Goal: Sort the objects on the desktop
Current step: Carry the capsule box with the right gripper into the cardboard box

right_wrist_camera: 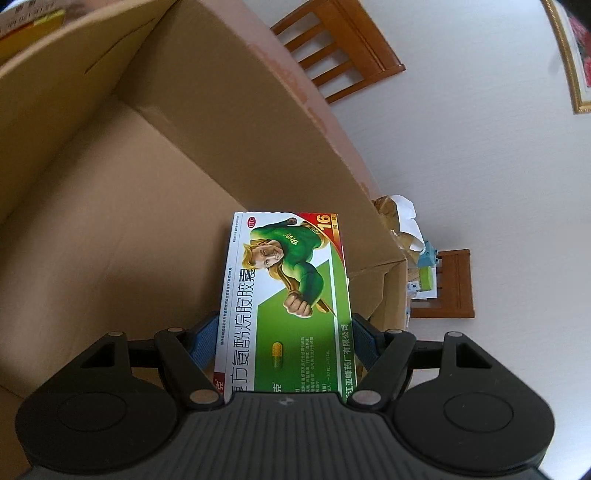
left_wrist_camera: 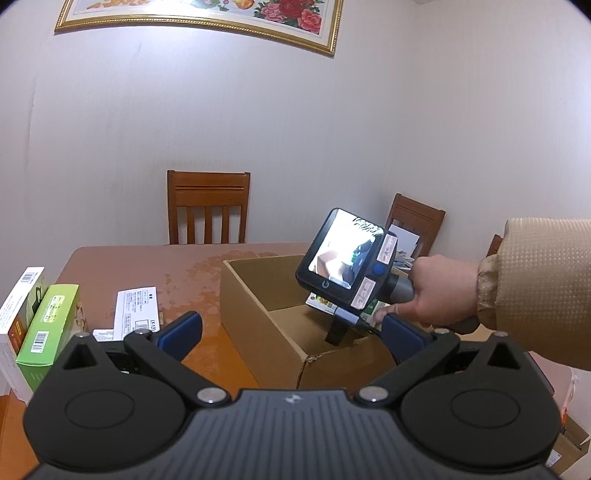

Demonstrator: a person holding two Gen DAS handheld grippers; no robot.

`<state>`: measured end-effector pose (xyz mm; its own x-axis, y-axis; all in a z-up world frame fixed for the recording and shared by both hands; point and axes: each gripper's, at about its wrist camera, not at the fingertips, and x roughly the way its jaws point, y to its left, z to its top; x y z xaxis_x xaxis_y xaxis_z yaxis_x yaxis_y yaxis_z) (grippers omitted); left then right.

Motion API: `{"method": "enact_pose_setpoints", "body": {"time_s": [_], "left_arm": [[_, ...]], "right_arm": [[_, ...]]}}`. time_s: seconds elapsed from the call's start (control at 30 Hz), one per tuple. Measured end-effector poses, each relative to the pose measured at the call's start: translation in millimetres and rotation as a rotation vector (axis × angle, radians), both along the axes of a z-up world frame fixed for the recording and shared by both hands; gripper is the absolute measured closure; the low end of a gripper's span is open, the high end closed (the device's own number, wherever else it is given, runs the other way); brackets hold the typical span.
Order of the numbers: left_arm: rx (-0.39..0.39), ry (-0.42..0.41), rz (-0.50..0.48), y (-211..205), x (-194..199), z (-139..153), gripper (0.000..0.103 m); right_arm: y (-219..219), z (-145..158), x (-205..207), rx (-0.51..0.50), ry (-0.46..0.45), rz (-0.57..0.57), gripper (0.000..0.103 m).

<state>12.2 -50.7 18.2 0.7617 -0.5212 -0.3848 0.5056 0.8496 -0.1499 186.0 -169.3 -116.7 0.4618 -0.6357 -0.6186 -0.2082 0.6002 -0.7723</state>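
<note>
Right gripper (right_wrist_camera: 284,343): pinching the medicine box (right_wrist_camera: 288,295) by its long edges, inside the cardboard box (right_wrist_camera: 110,206).
Medicine box: near end cut off behind the gripper body.
Left gripper (left_wrist_camera: 291,332): spread wide, nothing between, over the cardboard box's near-left corner.
Green box (left_wrist_camera: 51,328): left of the cardboard box, partly cut off.
Hand (left_wrist_camera: 439,291): right of it, on the handle.

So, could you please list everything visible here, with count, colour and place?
medicine box: one, green and white, in right tool, inside carton
cardboard carton: one, brown, on table
boxes: two, green and white, table's left edge
paper sheet: one, white, flat beside carton
table: one, reddish brown
chairs: two, brown wood, by wall
framed picture: one, gold frame, wall
left tool: open, empty
right tool: shut on medicine box
hand: one, beige sleeve
</note>
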Motion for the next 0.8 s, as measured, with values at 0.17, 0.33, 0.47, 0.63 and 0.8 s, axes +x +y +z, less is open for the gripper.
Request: {"method": "enact_pose_setpoints", "body": {"time_s": [0.17,0.33,0.47,0.63,0.8], "left_arm": [[-0.013,0.011,0.012,3.6,-0.1,0.5,0.000],[-0.022,0.011,0.016,6.9,-2.6,2.8,0.000],[-0.012,0.008,0.016,5.6,0.2,1.7,0.000],[-0.008,0.001,0.008,3.4,5.6,-0.8,0.000],[-0.001,-0.003,-0.004,0.2,6.8,-2.4,0.000]], "right_arm": [[4.3,-9.6,3.6,-0.040,0.041,0.004,0.026],[4.2,-14.5,3.4,-0.054,0.064,-0.007,0.025],[3.1,-11.6,2.2,-0.029,0.076,-0.017,0.014],[1.2,-0.1,-1.4,0.080,0.083,-0.032,0.014],[-9.6,18.7,-7.7,0.226,0.078,-0.054,0.012]]}}
